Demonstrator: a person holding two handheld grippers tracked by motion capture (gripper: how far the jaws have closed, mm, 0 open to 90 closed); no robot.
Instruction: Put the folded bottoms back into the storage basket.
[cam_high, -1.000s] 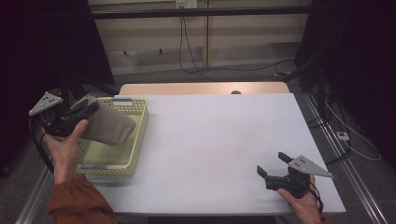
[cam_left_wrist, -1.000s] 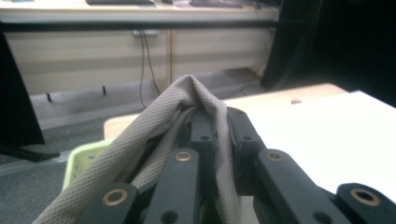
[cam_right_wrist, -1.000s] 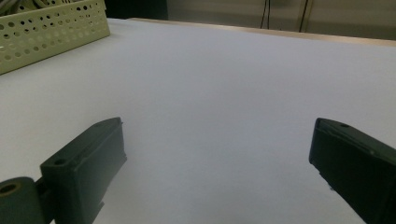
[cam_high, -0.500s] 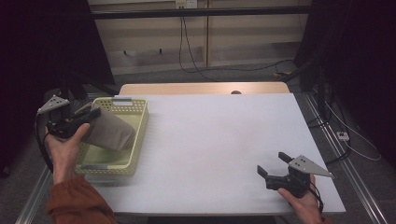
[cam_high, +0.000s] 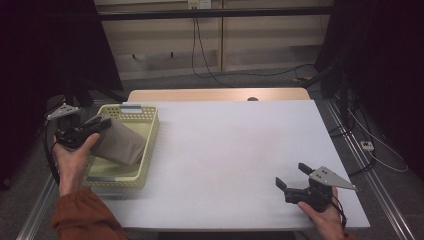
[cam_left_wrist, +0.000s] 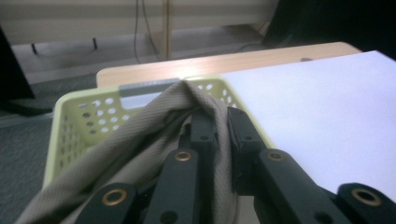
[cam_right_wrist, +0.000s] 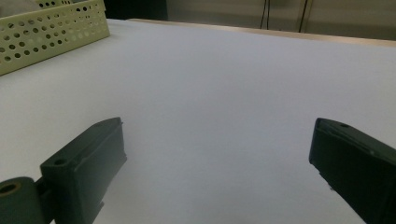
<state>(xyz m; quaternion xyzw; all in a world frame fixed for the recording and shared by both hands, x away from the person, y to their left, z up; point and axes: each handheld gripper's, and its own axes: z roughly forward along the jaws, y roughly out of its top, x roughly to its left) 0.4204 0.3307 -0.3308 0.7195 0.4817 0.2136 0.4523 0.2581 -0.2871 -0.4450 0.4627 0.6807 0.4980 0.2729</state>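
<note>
A folded brownish-grey cloth (cam_high: 120, 142) hangs into a pale yellow perforated basket (cam_high: 150, 145) at the table's left edge. My left gripper (cam_high: 102, 122) is shut on the cloth's upper end; in the left gripper view the fabric (cam_left_wrist: 154, 126) bunches around the closed jaws (cam_left_wrist: 219, 126) above the basket's far wall (cam_left_wrist: 93, 112). My right gripper (cam_high: 292, 177) rests at the near right of the white table (cam_high: 240, 140), its jaws wide apart and nothing between them (cam_right_wrist: 217, 154).
A wooden strip (cam_high: 215, 95) runs along the table's far edge. Cables trail on the floor behind and to the right (cam_high: 370, 145). The basket's corner (cam_right_wrist: 51, 32) appears far left in the right gripper view.
My left gripper has sunk with the cloth, which now lies lower and deeper in the basket. The right gripper has stayed where it was.
</note>
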